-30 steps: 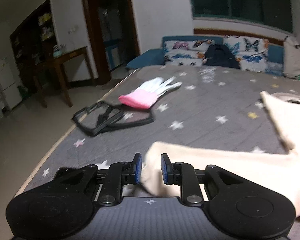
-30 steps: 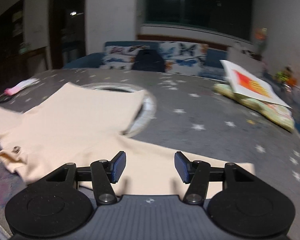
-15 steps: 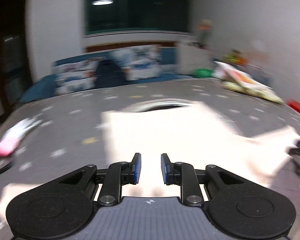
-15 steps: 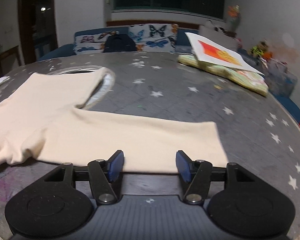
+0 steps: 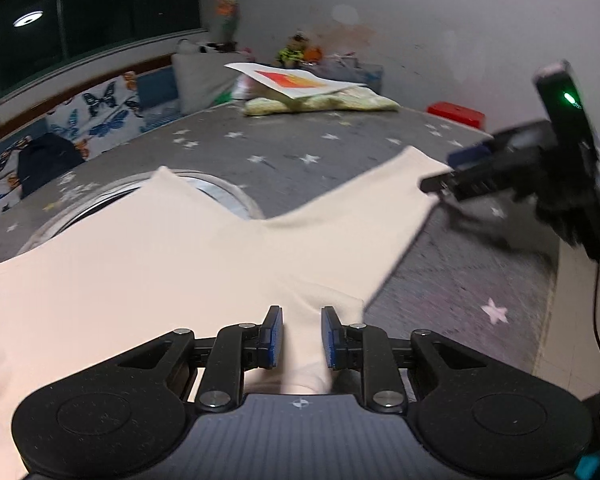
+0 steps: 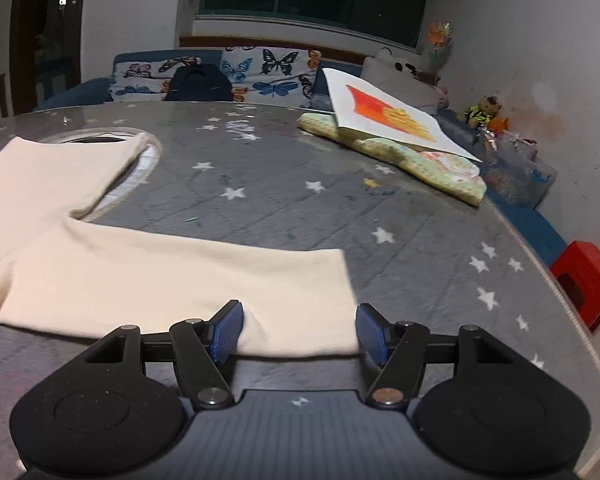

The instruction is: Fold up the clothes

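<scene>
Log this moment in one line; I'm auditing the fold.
left gripper: pinching cream garment | right gripper: open, jaws just widened, at sleeve end | table: garment flat

Both fisheye views are taken from low and close over the grey star-printed table (image 5: 300, 148), angled downward along each pair of black blue-padded tongs. The left one (image 5: 301, 338) is aimed across toward the right tongs (image 5: 456, 172), seen at its right edge. The right one (image 6: 299, 330) is faced toward the butterfly-print sofa (image 6: 236, 76). The cream long-sleeved garment (image 5: 148, 256) is shared by both views.
</scene>
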Motion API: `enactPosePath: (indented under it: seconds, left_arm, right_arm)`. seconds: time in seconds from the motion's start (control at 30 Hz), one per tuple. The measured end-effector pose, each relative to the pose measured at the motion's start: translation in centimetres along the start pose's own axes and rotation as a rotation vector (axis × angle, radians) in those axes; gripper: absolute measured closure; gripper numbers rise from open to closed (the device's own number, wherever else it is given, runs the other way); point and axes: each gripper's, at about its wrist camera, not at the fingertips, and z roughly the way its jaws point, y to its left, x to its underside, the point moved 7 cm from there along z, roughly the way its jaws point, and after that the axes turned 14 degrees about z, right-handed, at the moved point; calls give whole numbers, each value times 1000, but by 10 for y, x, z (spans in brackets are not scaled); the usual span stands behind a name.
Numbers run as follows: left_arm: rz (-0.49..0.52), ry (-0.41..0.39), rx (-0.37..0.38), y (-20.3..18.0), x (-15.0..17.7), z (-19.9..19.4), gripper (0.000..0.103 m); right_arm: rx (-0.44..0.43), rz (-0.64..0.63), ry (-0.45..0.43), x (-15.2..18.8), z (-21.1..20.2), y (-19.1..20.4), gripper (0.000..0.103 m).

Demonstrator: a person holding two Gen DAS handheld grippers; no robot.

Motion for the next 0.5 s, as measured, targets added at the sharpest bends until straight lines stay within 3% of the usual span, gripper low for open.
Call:
enactPosePath:
  seconds: [0.2, 0.4, 0.5]
  left_arm:
    - [61, 0, 17, -9, 5, -5, 81]
    - [44, -5, 16, -7, 6, -7, 80]
    - [23, -32, 17, -6, 7, -18, 72]
  right_arm:
    - [45, -23, -14, -11, 14, -7, 36]
    - [89, -28, -40, -25, 17, -3, 35]
    - [29, -27, -66, -31, 7, 16, 35]
